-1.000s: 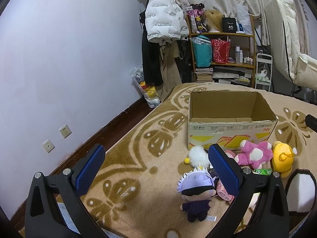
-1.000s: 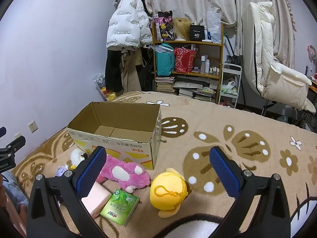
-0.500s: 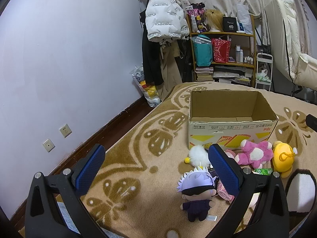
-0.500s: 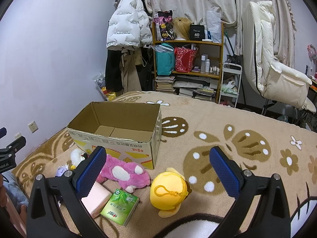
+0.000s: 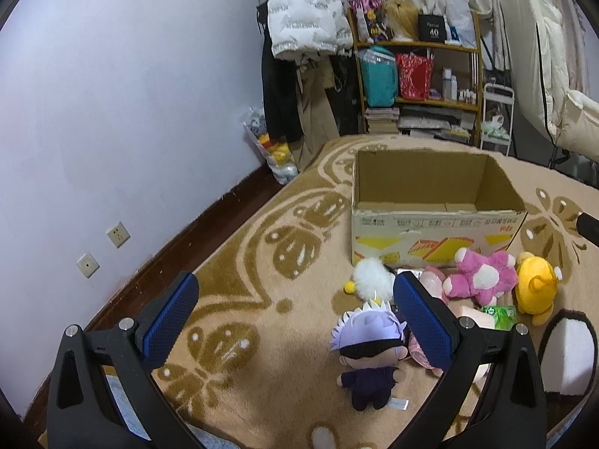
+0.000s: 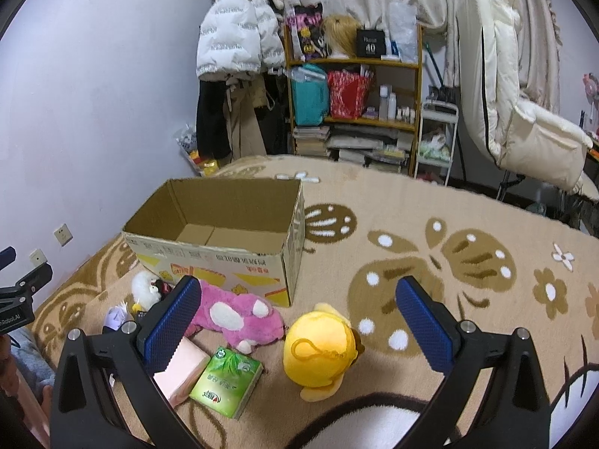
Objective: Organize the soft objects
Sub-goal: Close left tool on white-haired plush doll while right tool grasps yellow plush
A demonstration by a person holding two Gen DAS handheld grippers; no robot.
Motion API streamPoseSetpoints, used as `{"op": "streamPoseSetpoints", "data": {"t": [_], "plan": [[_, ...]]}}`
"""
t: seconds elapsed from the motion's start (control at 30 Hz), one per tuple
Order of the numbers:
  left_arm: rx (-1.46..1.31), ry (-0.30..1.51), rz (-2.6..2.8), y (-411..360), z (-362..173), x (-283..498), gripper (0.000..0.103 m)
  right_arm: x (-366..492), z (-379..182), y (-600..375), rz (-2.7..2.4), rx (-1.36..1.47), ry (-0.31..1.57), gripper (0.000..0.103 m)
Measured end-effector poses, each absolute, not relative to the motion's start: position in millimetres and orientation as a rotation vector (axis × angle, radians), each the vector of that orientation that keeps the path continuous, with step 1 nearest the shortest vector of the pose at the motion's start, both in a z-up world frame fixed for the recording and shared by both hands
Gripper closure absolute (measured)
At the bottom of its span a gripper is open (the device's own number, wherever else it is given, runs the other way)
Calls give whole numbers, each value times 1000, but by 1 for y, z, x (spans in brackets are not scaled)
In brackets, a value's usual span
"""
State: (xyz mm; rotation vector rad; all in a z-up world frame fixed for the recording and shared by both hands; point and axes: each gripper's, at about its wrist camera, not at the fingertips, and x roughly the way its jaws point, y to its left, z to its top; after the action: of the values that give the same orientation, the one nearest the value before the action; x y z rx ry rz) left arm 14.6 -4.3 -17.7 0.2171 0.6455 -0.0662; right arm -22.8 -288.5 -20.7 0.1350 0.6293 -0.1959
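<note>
An open, empty cardboard box (image 5: 434, 220) (image 6: 224, 250) stands on the carpet. In front of it lie soft toys: a white fluffy one (image 5: 370, 280) (image 6: 144, 286), a purple-haired doll (image 5: 368, 348), a pink plush (image 5: 483, 277) (image 6: 232, 314), and a yellow plush (image 5: 535, 288) (image 6: 318, 348). A green tissue pack (image 6: 226, 381) (image 5: 499, 312) and a pink pack (image 6: 181, 368) lie beside them. My left gripper (image 5: 295, 310) is open and empty, above the carpet left of the doll. My right gripper (image 6: 299, 318) is open and empty, above the yellow and pink plush.
A beige patterned carpet (image 6: 430, 262) covers the floor. A wall (image 5: 112, 112) with sockets runs along the left. A shelf (image 6: 352, 112) with bags, hanging coats (image 6: 239, 37) and a white chair (image 6: 524, 119) stand at the back.
</note>
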Motion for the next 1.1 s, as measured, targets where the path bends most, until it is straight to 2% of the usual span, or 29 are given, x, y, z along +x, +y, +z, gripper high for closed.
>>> {"op": "streamPoseSetpoints", "data": {"t": [0.43, 1.1], "plan": [[165, 900, -112, -16, -57, 60, 0, 16, -57, -304, -190, 186, 826, 0], [164, 1071, -97, -25, -103, 93, 0, 50, -117, -324, -197, 262, 1031, 0]]}}
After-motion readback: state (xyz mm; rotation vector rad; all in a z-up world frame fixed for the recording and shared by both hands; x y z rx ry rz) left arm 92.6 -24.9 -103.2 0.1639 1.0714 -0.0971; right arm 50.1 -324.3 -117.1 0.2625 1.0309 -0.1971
